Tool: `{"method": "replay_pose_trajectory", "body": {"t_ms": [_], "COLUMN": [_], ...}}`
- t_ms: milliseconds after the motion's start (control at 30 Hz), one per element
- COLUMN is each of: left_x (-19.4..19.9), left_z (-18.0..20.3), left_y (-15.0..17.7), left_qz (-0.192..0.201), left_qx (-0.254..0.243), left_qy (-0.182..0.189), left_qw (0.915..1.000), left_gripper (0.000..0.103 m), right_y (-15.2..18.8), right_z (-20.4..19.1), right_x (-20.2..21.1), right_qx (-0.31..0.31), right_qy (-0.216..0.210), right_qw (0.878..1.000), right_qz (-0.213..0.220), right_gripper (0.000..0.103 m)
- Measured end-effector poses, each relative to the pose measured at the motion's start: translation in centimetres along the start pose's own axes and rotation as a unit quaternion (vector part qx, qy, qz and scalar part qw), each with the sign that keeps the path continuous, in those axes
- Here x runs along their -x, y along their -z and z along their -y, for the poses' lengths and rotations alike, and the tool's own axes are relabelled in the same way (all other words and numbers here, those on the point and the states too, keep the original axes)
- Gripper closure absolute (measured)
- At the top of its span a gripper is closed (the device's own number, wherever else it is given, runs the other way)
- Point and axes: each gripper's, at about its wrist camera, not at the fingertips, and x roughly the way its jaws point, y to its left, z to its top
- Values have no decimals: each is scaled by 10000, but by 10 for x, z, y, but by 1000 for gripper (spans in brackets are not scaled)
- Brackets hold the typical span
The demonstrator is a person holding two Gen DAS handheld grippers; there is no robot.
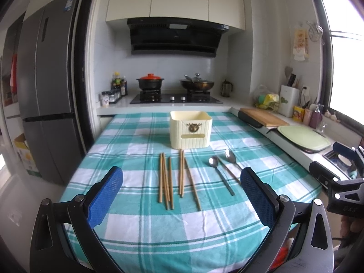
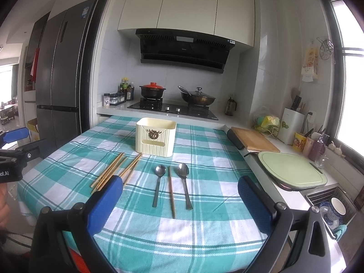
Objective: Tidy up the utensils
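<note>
Chopsticks are lying in a loose bundle on the checked tablecloth, just in front of the cream holder box that is standing upright near the cloth's far edge. Two spoons are resting in front of that box too, bowls toward it, with a single chopstick between them. Left gripper and right gripper are both hovering before the box, jaws spread wide and gripping nothing.
</note>
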Motion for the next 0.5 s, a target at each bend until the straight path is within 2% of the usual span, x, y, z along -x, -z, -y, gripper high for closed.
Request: {"method": "replay_pose_trajectory", "body": {"t_ms": [267,500], "left_x": [-6,-22], "left_z": [-2,-9], "left_y": [0,2], "left_qz": [-17,-169], "left_qx": [-17,177], "left_qy": [9,-1], "left_qw": [10000,9997], "left_gripper": [0,0], "right_y": [1,2], "right_z": [4,16], "right_x": [-2,-15], "right_qx": [8,-167], "right_qy": [112,216], "right_qw": [9999,9996], "right_qz": [101,75], "right_gripper": [0,0]}}
